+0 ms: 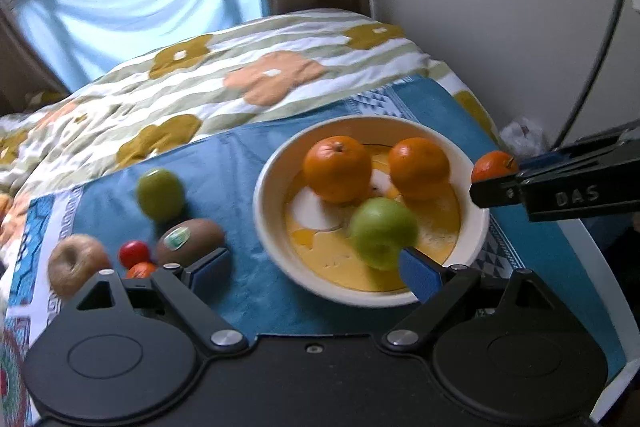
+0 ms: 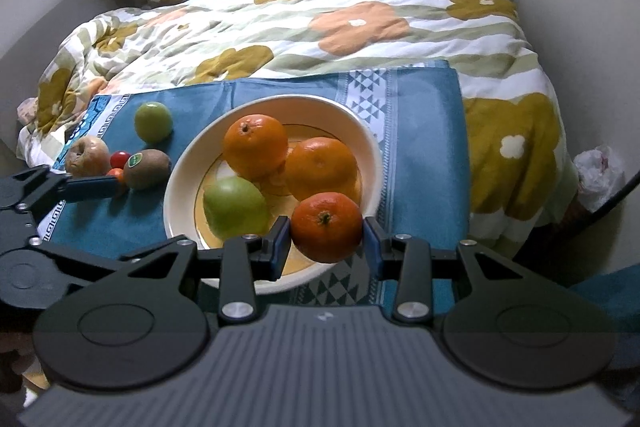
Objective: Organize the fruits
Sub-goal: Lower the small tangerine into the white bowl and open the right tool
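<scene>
Here, left gripper (image 1: 316, 269) wide open (apparently empty), right gripper (image 2: 326, 243) clamping tangerine (image 2: 326, 227).

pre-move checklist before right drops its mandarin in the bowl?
1. Right tongs gripping mandarin: ok.
2. Mandarin over bowl: ok in the right view; height above it cannot tell.
3. Free spot in bowl: ok, bare patch at the near side; two oranges and green apple fill the rest.
4. Left tongs open, empty: ok.
5. Left clear of bowl: not ok, one finger overlaps the rim.
</scene>
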`<state>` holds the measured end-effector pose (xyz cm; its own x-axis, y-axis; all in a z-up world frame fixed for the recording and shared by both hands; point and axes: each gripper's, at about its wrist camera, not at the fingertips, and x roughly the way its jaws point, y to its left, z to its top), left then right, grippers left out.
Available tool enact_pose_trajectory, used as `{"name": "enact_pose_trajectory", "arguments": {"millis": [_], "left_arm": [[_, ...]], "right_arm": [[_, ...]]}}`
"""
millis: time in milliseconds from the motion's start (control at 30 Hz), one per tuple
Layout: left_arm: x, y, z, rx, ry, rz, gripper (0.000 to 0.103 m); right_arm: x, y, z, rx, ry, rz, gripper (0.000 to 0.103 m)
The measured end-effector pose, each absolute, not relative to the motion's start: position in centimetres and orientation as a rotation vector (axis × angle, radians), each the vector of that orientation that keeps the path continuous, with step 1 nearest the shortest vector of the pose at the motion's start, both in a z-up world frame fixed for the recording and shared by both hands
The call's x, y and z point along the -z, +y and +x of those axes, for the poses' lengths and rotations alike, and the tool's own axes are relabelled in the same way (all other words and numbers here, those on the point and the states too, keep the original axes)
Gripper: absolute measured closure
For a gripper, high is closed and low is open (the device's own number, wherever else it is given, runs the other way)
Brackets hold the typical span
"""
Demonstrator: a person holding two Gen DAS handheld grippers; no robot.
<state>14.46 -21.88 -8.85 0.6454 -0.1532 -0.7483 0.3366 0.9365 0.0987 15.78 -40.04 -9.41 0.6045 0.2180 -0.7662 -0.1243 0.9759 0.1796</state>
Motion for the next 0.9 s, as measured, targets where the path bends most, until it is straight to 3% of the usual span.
{"name": "enact_pose_trajectory", "arguments": {"millis": [633, 733, 767, 900], "left_arm": [[9.3, -19.6, 11.3, 0.248, 0.858, 0.171, 0.01], [9.1, -19.4, 11.0, 0.244, 0.854, 0.175, 0.01], [9.0, -19.3, 10.9, 0.243, 0.852, 0.176, 0.01], [8.8, -19.2, 10.2, 0.239, 0.851, 0.179, 0.009]], "right_arm": [[11.6, -39.1, 18.4, -0.207, 0.927, 0.114, 0.047], [11.1, -39.2, 17.9, -0.207, 0.898, 0.124, 0.018], [10.8, -39.3, 17.5, -0.192, 0.877, 0.12, 0.003], [10.1, -39.3, 16.7, -0.164, 0.845, 0.091, 0.0]]}}
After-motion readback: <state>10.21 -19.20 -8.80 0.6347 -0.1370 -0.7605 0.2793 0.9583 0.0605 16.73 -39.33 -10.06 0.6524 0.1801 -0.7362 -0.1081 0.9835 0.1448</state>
